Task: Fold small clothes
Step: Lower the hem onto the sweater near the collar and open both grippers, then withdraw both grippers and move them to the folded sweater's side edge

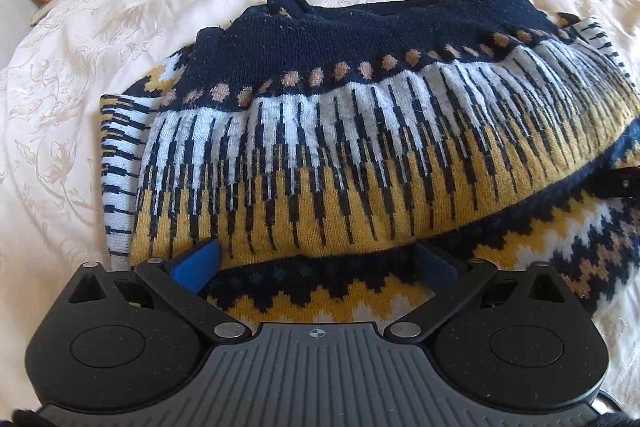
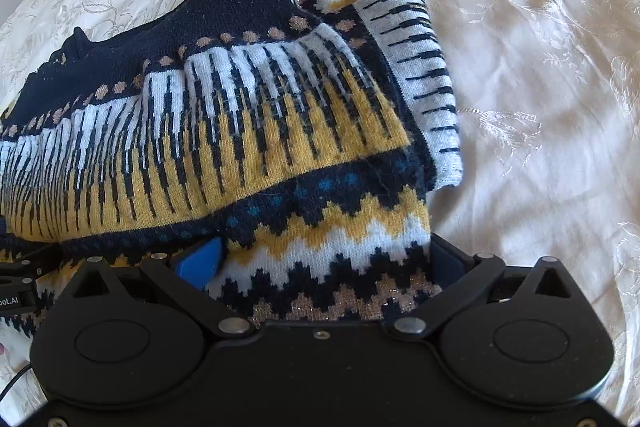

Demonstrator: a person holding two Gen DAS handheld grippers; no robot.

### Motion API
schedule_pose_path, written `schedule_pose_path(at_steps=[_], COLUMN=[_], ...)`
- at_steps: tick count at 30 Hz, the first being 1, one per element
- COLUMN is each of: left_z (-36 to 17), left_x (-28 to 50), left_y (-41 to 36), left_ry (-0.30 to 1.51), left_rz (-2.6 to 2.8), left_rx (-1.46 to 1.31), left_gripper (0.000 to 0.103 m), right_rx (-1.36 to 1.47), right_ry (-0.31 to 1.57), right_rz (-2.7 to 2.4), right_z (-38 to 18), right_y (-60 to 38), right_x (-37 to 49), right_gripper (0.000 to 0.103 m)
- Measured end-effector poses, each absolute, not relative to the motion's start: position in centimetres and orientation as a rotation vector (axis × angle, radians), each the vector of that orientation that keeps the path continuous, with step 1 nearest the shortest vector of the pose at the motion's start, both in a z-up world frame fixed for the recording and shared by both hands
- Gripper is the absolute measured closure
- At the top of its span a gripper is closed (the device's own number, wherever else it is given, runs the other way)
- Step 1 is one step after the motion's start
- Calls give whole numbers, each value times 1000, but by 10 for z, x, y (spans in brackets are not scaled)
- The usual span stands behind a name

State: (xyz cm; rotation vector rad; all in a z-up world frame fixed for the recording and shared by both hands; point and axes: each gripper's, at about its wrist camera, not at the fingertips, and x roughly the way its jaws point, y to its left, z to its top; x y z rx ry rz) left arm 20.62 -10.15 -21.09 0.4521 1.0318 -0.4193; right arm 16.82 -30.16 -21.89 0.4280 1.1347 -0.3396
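the patterned knit sweater lies part-folded on the white bedspread, its navy top doubled over. left gripper and right gripper both sit spread wide at its near edge, knit between the fingers.

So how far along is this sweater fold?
Partly done: the sweater already lies doubled on the bedspread. In hand: both the left hand-held gripper and the right hand-held gripper stand open around its near edge. Left: close, carry that edge over, smooth it.

Folded sweater on bedspread
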Motion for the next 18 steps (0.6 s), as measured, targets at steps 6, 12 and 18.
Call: schedule_pose_path(at_steps=[6,12,18], left_z=[-208,-185,-177], left_x=[210,206,143], left_y=[-102,-106,-132], left_ry=[1104,1180,1163], left_rz=[-386,-328,-367], left_rx=[435,375,457], left_gripper=[0,18,18], right_rx=[457,435,432], right_ry=[1118,1110,1133], right_rz=[-278,-203,-100], right_z=[-222,-222,-219], right_y=[-317,-321,-333], right_x=[161,151,140], right_gripper=[0,0,0])
